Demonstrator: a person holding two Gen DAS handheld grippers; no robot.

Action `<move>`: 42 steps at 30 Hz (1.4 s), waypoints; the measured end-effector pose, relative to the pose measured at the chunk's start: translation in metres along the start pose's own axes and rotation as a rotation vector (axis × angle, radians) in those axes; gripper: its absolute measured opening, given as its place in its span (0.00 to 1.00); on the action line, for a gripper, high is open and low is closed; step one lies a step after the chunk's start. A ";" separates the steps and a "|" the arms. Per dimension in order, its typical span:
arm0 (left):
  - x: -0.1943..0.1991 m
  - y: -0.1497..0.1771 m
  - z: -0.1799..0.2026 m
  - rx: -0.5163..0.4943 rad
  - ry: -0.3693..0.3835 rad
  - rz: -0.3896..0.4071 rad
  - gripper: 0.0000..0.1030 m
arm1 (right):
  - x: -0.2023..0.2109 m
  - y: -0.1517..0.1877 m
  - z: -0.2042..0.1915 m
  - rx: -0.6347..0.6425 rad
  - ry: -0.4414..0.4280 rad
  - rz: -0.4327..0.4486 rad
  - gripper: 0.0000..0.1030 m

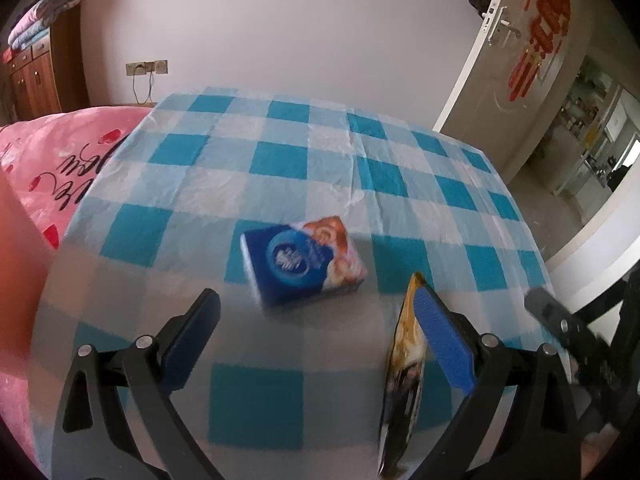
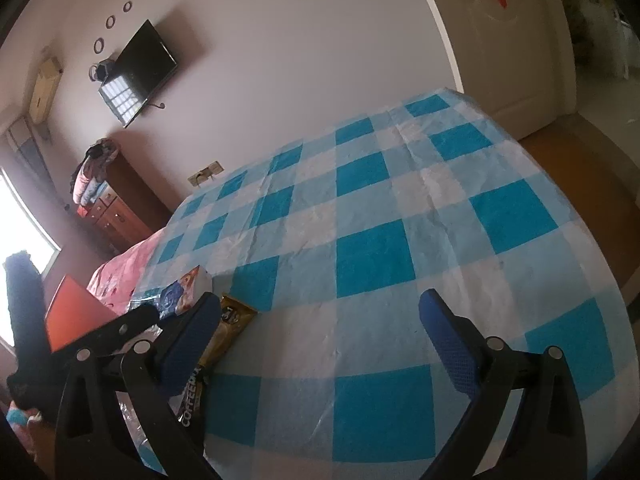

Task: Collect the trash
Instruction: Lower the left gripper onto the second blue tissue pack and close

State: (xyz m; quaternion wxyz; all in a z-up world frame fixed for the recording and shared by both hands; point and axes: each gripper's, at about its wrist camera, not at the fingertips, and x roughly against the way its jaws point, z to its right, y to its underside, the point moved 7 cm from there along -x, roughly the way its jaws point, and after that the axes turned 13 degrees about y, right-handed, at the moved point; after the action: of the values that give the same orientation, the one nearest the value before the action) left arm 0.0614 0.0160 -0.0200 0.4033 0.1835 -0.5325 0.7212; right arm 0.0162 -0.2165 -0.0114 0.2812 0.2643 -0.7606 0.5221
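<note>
A blue tissue pack [image 1: 304, 266] lies on the blue-and-white checked tablecloth [image 1: 304, 168], just ahead of my left gripper [image 1: 316, 312], which is open above the table. A gold and black coffee sachet [image 1: 404, 368] stands on edge against the inner face of the left gripper's right finger [image 1: 440, 340]. In the right wrist view the sachet [image 2: 228, 332] lies beside the left finger [image 2: 188, 340] of my open, empty right gripper [image 2: 320, 320]. The tissue pack [image 2: 180, 292] is at the far left there. The right gripper also shows in the left wrist view [image 1: 560, 324].
A pink bedcover [image 1: 48, 168] lies left of the table. An orange object [image 2: 76, 316] sits at the left. A wooden dresser [image 2: 120, 208] stands at the far wall. An open white door [image 1: 512, 72] stands to the right. The table edge [image 2: 600, 280] drops to the floor.
</note>
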 end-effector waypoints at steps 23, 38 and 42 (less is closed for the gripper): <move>-0.052 -0.016 -0.017 0.022 -0.158 -0.076 0.77 | -0.007 0.021 -0.031 0.110 -0.181 -0.109 0.93; -0.018 0.034 -0.003 -0.002 -0.095 -0.146 0.76 | -0.010 0.041 -0.061 0.146 -0.342 -0.212 0.41; -0.007 0.053 0.006 -0.018 -0.074 -0.165 0.76 | -0.012 0.042 -0.066 0.164 -0.351 -0.225 0.33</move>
State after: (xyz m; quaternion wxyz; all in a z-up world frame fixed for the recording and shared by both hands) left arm 0.0237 0.0018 -0.0550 0.4428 0.2495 -0.5367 0.6735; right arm 0.0050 -0.1394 -0.0273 0.1786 0.4561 -0.7187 0.4936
